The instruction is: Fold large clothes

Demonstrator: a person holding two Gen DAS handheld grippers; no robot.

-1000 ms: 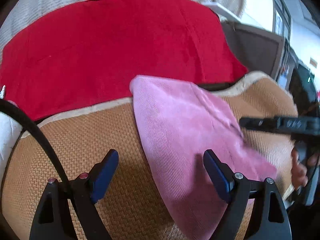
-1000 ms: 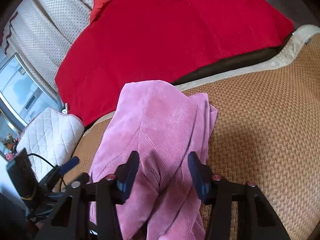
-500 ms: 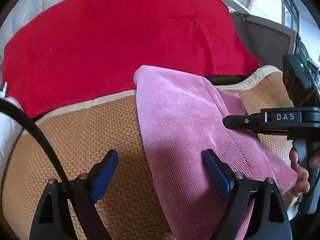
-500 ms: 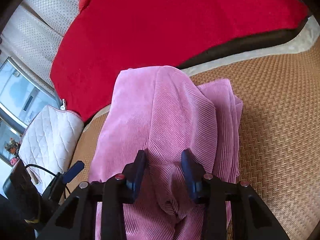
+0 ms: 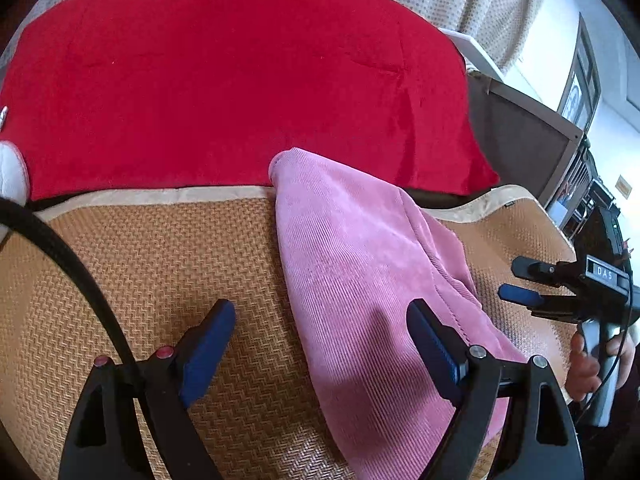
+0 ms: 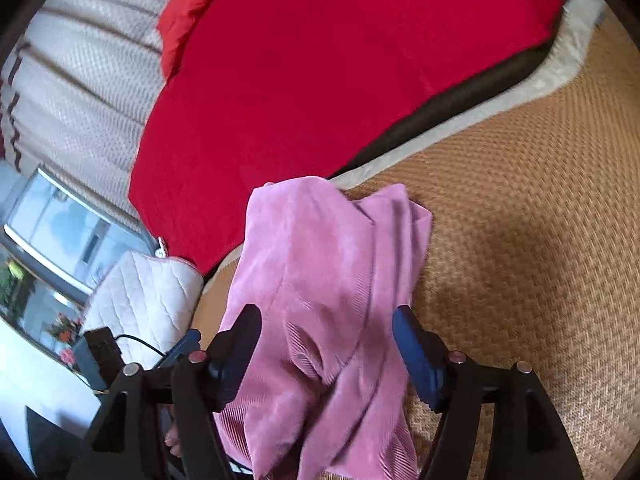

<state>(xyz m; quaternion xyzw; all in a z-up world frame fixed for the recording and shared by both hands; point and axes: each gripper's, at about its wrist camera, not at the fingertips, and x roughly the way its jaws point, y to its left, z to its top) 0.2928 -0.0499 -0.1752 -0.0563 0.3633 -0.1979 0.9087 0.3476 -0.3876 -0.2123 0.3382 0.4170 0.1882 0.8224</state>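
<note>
Lying lengthwise on the woven tan mat (image 5: 140,264), the pink corduroy garment (image 5: 360,272) is folded into a long narrow strip whose far end reaches the mat's pale border, just short of the red blanket (image 5: 240,80) behind it. My left gripper (image 5: 320,344) hovers low over the near part of the mat with its jaws spread wide and nothing between them; its left blue pad (image 5: 206,344) stands over bare weave, its right pad (image 5: 434,350) over the garment's near edge. My right gripper (image 6: 326,344) is likewise spread wide and grips nothing, its two pads flanking a bunched, wrinkled part of the garment (image 6: 332,280) that passes beneath them. From the left wrist view, that same right gripper (image 5: 524,284) appears at the far right beside the garment's stitched seam, held by my right hand (image 5: 588,368). From the right wrist view, a white quilted cushion (image 6: 140,292) sits left of the garment at the mat's edge, touching the red blanket (image 6: 340,60), with a patterned curtain (image 6: 80,80) and window beyond.
</note>
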